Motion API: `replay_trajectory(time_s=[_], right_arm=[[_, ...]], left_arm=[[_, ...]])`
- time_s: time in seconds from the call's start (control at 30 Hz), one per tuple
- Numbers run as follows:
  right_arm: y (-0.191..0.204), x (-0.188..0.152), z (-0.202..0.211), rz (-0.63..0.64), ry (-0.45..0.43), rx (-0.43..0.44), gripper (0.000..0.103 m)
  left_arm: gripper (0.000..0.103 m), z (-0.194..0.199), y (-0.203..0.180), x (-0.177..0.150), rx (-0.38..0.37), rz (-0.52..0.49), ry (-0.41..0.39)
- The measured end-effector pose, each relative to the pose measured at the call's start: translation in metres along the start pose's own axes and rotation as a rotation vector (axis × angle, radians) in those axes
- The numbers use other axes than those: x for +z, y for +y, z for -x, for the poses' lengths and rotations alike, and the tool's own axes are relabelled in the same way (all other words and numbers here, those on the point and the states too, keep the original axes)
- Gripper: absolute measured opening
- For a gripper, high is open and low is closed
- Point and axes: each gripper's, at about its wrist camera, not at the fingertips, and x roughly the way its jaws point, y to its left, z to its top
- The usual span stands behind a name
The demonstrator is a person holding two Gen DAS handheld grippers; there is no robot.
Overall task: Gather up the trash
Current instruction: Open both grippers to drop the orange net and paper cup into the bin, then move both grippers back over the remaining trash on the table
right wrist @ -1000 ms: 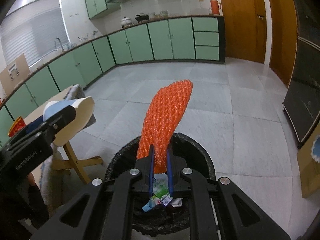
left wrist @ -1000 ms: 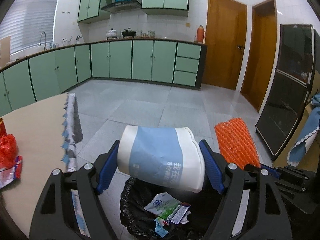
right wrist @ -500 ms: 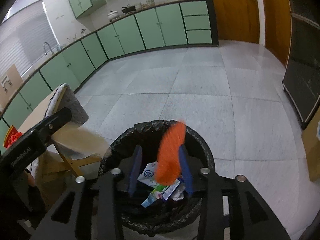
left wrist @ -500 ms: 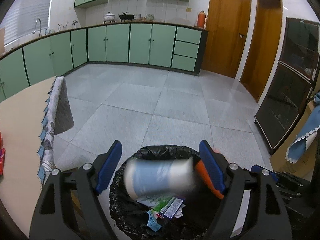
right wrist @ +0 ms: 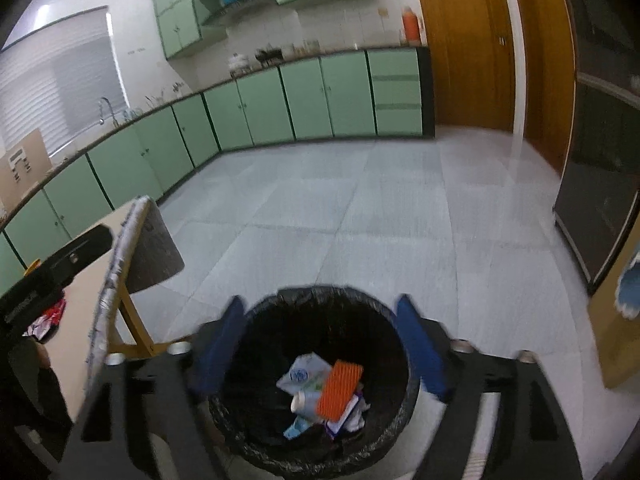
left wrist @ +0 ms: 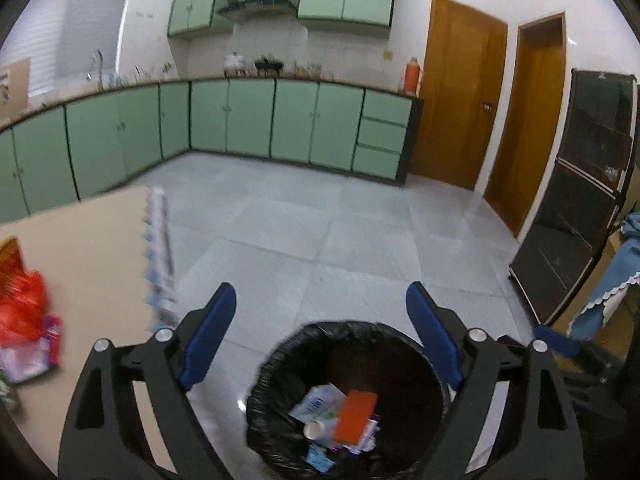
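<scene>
Both our tools are over the trash can (left wrist: 352,396) right now. The left tool (left wrist: 320,332) has just been spreading its jaws and has nothing between them; same for the right tool (right wrist: 320,344), jaws just swung apart and empty. The orange foam net (right wrist: 340,388) and the paper cup (left wrist: 316,429) sit in the can on top of some wrappers. So that batch looks done. Still left, we'd say: the red bag (left wrist: 20,312) and wrappers near the left edge of the desk (left wrist: 92,248).
</scene>
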Motion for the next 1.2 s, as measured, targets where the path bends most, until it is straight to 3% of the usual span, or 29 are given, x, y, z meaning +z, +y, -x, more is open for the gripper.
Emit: replay_trajectory(time_s=[0.03, 0.1, 0.33, 0.5, 0.67, 0.9, 1.2], right_arm=[[0.007, 0.002, 0.008, 0.006, -0.026, -0.001, 0.093], [0.018, 0.006, 0.020, 0.006, -0.069, 0.015, 0.097], [0.070, 0.010, 0.044, 0.060, -0.159, 0.112, 0.097], [0.113, 0.003, 0.048, 0.116, -0.180, 0.178, 0.097], [0.171, -0.016, 0.046, 0.220, -0.185, 0.258, 0.097], [0.229, -0.038, 0.037, 0.306, -0.192, 0.337, 0.097], [0.260, -0.049, 0.017, 0.340, -0.162, 0.353, 0.097]], left_arm=[[0.086, 0.012, 0.008, 0.001, 0.018, -0.004, -0.021], [0.089, 0.031, 0.024, 0.003, 0.054, -0.003, -0.052], [0.090, 0.090, 0.092, -0.001, 0.213, 0.035, -0.108], [0.090, 0.122, 0.145, -0.015, 0.371, 0.050, -0.109], [0.090, 0.138, 0.193, -0.035, 0.476, 0.116, -0.068], [0.090, 0.134, 0.226, -0.056, 0.507, 0.171, -0.008], [0.090, 0.110, 0.241, -0.069, 0.506, 0.217, 0.067]])
